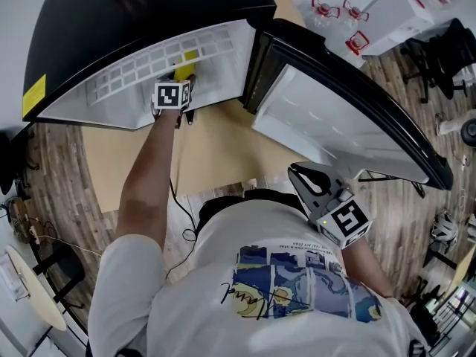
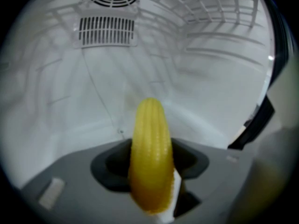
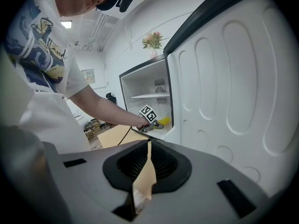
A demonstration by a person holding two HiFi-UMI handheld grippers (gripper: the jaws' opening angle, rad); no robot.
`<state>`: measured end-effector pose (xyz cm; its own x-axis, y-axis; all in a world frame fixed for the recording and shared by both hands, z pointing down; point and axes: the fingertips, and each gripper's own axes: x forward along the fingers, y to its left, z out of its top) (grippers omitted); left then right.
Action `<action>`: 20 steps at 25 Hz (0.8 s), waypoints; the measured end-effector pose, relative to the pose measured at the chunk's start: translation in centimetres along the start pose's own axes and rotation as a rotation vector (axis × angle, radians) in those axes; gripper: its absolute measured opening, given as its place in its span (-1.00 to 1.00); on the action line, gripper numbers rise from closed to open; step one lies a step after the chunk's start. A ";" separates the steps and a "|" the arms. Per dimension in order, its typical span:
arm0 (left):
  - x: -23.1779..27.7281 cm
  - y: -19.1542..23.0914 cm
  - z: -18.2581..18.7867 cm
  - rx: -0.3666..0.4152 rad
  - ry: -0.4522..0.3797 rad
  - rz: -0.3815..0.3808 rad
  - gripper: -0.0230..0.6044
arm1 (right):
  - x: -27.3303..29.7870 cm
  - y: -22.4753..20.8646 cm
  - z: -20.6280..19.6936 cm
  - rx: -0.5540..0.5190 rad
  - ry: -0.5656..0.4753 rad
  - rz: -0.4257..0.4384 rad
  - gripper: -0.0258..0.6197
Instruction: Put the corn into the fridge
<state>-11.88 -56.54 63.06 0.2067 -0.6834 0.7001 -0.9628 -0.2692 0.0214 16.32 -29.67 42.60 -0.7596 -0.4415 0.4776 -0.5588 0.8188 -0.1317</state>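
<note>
A yellow corn cob [image 2: 150, 157] stands up between the jaws of my left gripper [image 2: 150, 176], which is shut on it. The cob pokes forward over the white fridge floor [image 2: 70, 120]. In the head view the left gripper [image 1: 183, 74] reaches into the open black fridge [image 1: 111, 88], with the corn [image 1: 186, 68] at its tip. The right gripper view shows the same corn [image 3: 163, 121] at the fridge's lower edge. My right gripper [image 1: 303, 174] hangs shut with nothing in it below the open fridge door [image 1: 335, 117], near the person's hip; its jaws [image 3: 145, 171] meet in a thin seam.
A wire shelf [image 1: 156, 56] spans the fridge above the corn, and a vent grille [image 2: 108, 29] sits on the back wall. A tan cardboard sheet [image 1: 216, 155] lies on the wooden floor. The door [image 3: 233, 78] stands close on the right. White boxes [image 1: 416, 6] and chairs [image 1: 439, 50] lie far right.
</note>
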 end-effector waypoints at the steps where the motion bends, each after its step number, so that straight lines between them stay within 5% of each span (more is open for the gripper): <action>1: 0.0 0.1 0.0 0.002 -0.001 0.006 -0.11 | 0.0 0.1 0.0 -0.002 0.000 0.001 -0.84; 6: -0.5 0.1 -0.5 0.011 0.012 0.000 0.08 | 0.1 0.5 0.0 -0.010 -0.002 0.003 -0.84; 20: -4.2 -0.5 -0.7 0.010 -0.040 -0.026 0.08 | 0.6 3.6 0.7 -0.043 -0.017 0.018 -0.84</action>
<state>-12.42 -53.08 60.63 0.2387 -0.7025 0.6705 -0.9552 -0.2941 0.0319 13.58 -27.24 41.76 -0.7750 -0.4329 0.4604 -0.5307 0.8414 -0.1022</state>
